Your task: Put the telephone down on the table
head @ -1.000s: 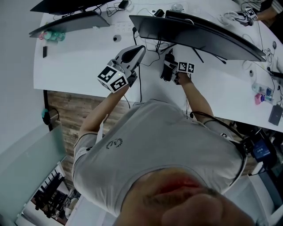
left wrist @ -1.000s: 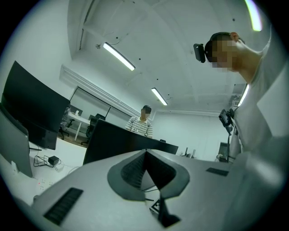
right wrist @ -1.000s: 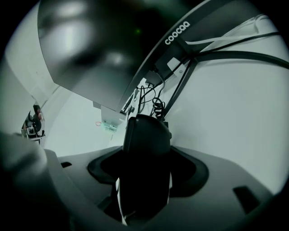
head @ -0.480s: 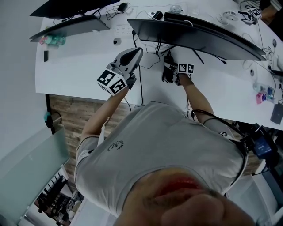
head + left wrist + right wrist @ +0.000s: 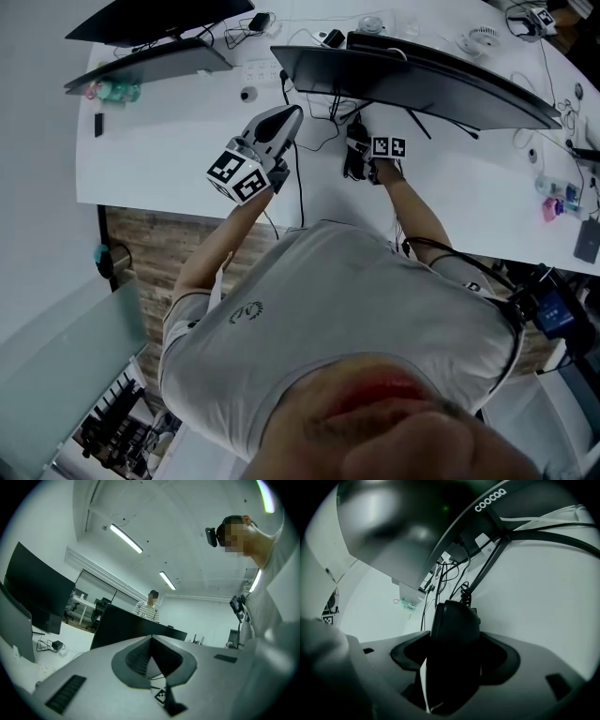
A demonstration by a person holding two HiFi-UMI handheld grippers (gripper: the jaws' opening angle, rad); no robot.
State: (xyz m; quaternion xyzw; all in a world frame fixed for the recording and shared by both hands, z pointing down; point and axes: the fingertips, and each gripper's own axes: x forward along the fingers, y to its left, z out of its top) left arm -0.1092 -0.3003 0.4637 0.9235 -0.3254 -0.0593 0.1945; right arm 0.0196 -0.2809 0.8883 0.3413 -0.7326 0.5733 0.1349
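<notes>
The step in hand was the lowering itself. The right gripper [image 5: 452, 645] had its jaws closed on the black telephone handset [image 5: 455, 620], which filled the gap between them and stood out past their tips. The handset was just in front of the curved monitor [image 5: 422, 80], near the foot of its stand and low over the white table [image 5: 169, 131]. No view showed for certain whether it touched the table. Its coiled cord [image 5: 465, 592] ran off under the monitor among other cables.

The left gripper [image 5: 284, 119] was held up over the table to the left of the monitor's stand. Its jaws met at the tips with nothing between them, and it seemed to have no part in this step.

By my reading, the next move called for bringing the handset down flat onto bare table in front of the monitor, clear of the stand legs and cables. The jaws should part only once it lay steady, so the cord's pull would not drag it.

The only readable writing was "coocaa" [image 5: 490, 500] on the monitor's back.
</notes>
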